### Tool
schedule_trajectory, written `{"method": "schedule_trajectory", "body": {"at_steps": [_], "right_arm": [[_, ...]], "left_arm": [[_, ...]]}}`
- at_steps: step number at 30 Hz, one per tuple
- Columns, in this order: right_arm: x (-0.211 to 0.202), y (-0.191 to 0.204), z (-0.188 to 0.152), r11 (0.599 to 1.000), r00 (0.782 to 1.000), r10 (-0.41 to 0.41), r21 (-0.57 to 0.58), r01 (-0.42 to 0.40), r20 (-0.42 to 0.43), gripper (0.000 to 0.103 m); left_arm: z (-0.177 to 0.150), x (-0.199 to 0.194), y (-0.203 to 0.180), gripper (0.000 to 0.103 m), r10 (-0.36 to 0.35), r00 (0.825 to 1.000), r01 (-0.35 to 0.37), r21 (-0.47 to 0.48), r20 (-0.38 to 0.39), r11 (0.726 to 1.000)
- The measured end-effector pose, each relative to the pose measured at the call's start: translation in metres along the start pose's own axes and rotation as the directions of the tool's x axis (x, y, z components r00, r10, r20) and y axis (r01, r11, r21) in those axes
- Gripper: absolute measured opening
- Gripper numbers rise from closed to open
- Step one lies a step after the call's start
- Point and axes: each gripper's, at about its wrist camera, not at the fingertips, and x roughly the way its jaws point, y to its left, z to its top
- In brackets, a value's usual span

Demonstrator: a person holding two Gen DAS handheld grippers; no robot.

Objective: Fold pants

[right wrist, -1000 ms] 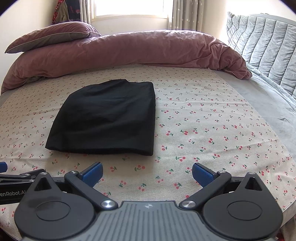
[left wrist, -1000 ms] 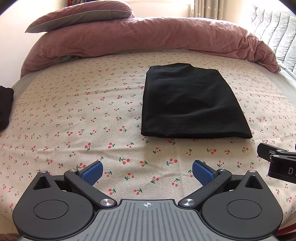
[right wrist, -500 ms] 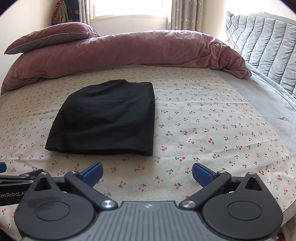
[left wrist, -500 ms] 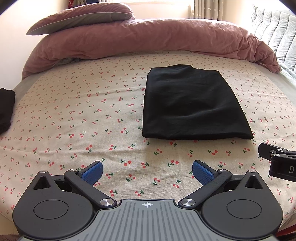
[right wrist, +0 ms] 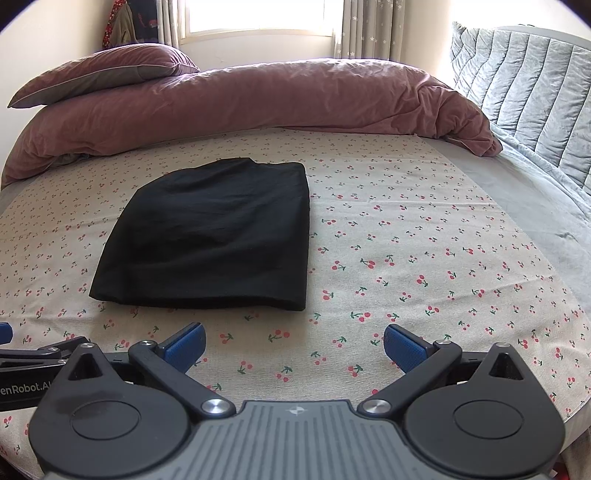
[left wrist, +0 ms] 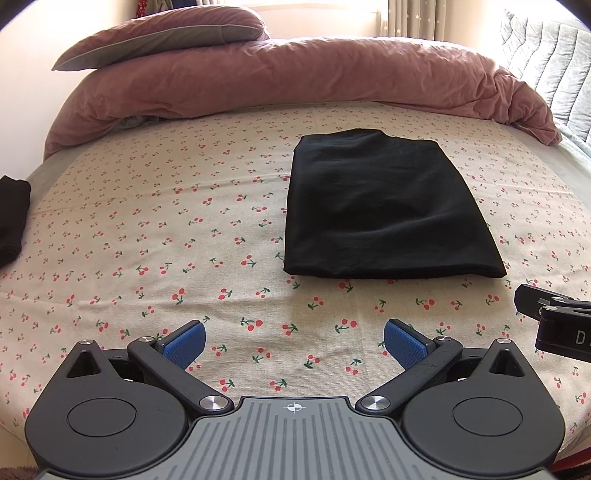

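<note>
Already folded, the black pants (left wrist: 384,206) are seen as a compact, roughly rectangular stack lying flat on the cherry-print sheet (left wrist: 155,236) of the bed, about mid-bed, with the thick folded edge toward the cameras and a slightly rumpled far edge. In the right wrist view the pants (right wrist: 214,236) are placed left of centre; in the left wrist view they are placed right of centre. Nothing is touching the stack. The left gripper (left wrist: 293,341) is held low over the sheet, on the near side of the pants and apart from them, jaws spread wide, nothing gripped; the blue pads (left wrist: 183,343) are seen clear of any fabric. The right gripper (right wrist: 293,343) is held likewise just short of the stack's near edge, jaws spread wide and empty. Each gripper is partly caught in the other's view: the right one at the right edge of the left view (left wrist: 554,325), the left one at the left edge of the right view (right wrist: 33,365), so they are side by side. Behind the pants a dusty-pink duvet (left wrist: 295,77) is bunched across the far side of the bed, with a pink-and-grey pillow (left wrist: 166,38) resting on its left end. A second dark garment (left wrist: 13,218) is seen at the far left edge of the sheet, well apart from the pants. A grey quilted headboard (right wrist: 524,96) is seen at right, and a curtained window (right wrist: 266,16) behind the bed.
</note>
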Motion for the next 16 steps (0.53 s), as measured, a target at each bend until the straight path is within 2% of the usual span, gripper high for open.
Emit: {"method": "schedule_trajectory", "body": {"at_steps": [16], "right_arm": [[0.006, 0.0002, -0.0022, 1.0, 1.0, -0.001, 0.005, 0.001, -0.01, 0.102]], "left_arm": [[0.0011, 0.0066, 0.0031, 0.103, 0.005, 1.0, -0.005, -0.004, -0.014, 1.0]]}}
